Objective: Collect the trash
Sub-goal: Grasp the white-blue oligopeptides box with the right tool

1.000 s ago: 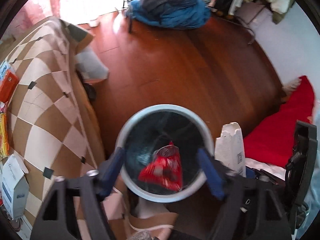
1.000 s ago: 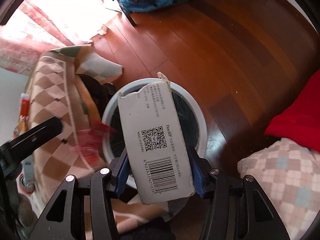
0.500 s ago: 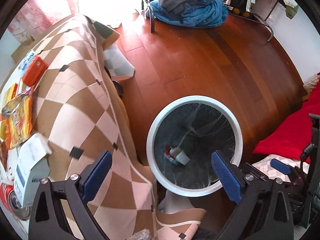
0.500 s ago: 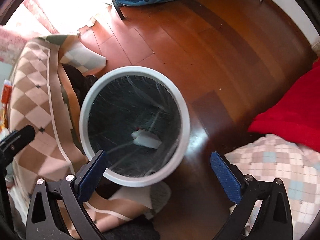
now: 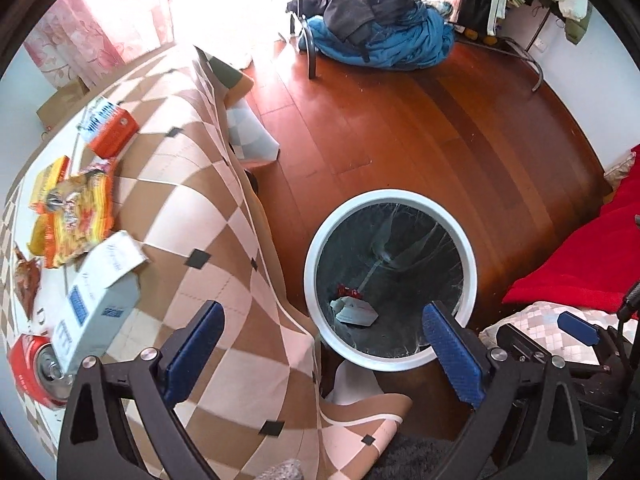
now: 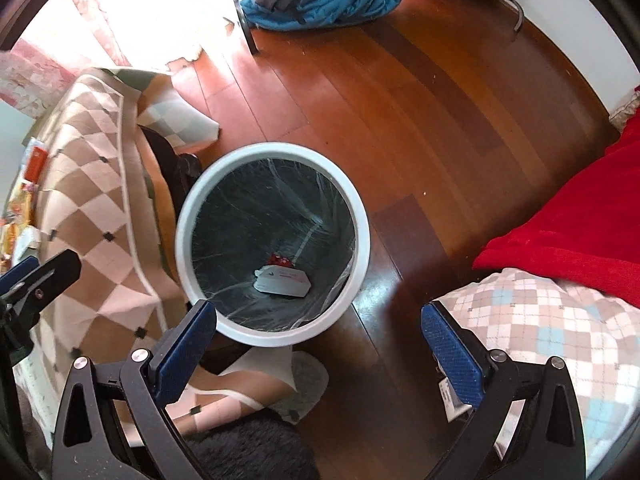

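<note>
Trash on the surface (image 5: 192, 200) waiting: noodle packet (image 5: 76, 216), white carton (image 5: 96, 296), red can (image 5: 36, 364), orange box (image 5: 112, 132). Bin (image 5: 390, 360) on the floor beside, a white carton piece (image 6: 284, 280) and red wrapper (image 6: 280, 259) already inside. Left gripper (image 5: 324, 344) and right gripper (image 6: 318, 340) both with fingers spread, empty. Best next: swing left toward the white carton, grip across its narrow sides, lift clear before turning back.

Wood floor (image 6: 400, 100), sunlit pink curtains (image 5: 100, 28), checked tablecloth (image 5: 192, 208), white walls.
</note>
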